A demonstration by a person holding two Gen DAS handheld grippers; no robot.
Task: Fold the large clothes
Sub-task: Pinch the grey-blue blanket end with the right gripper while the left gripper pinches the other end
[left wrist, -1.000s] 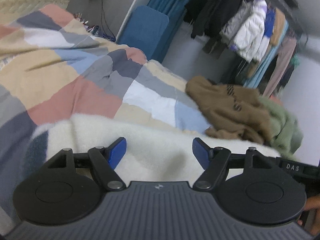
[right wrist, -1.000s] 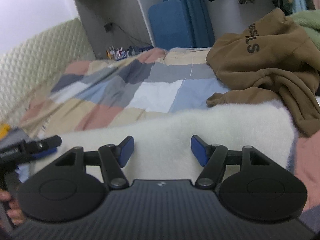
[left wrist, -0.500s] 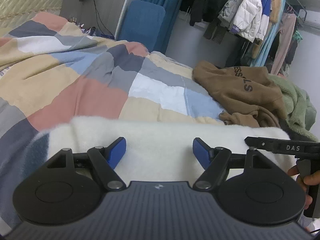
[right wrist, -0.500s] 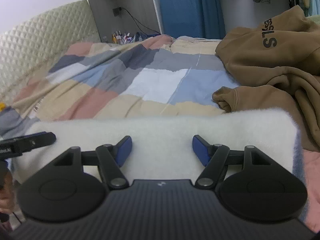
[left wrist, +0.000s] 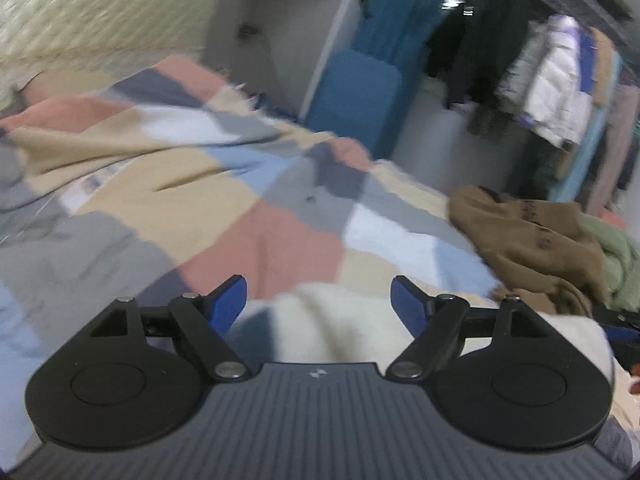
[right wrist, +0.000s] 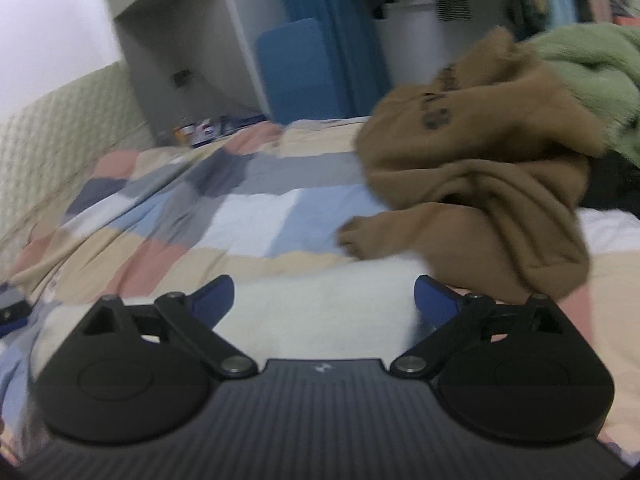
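A folded white fleece garment [left wrist: 340, 320] lies on the patchwork bed cover [left wrist: 192, 184], just in front of both grippers; it also shows in the right wrist view [right wrist: 320, 308]. My left gripper [left wrist: 318, 302] is open and empty above the garment's left end. My right gripper [right wrist: 323, 300] is open and empty above its right part. A crumpled brown hoodie [right wrist: 472, 184] lies beyond the white garment on the right, also seen in the left wrist view [left wrist: 524, 236]. Both views are motion-blurred.
A green fleece garment [right wrist: 592, 68] lies behind the hoodie. A blue chair [left wrist: 352, 100] and a rack of hanging clothes [left wrist: 556, 80] stand past the bed. A padded headboard [left wrist: 80, 20] runs along the left. Small items [right wrist: 200, 132] sit at the bed's far edge.
Both grippers have swung away from the white garment, the left one turning left and the right one right. The jaws stay open. The garment lies where it was.
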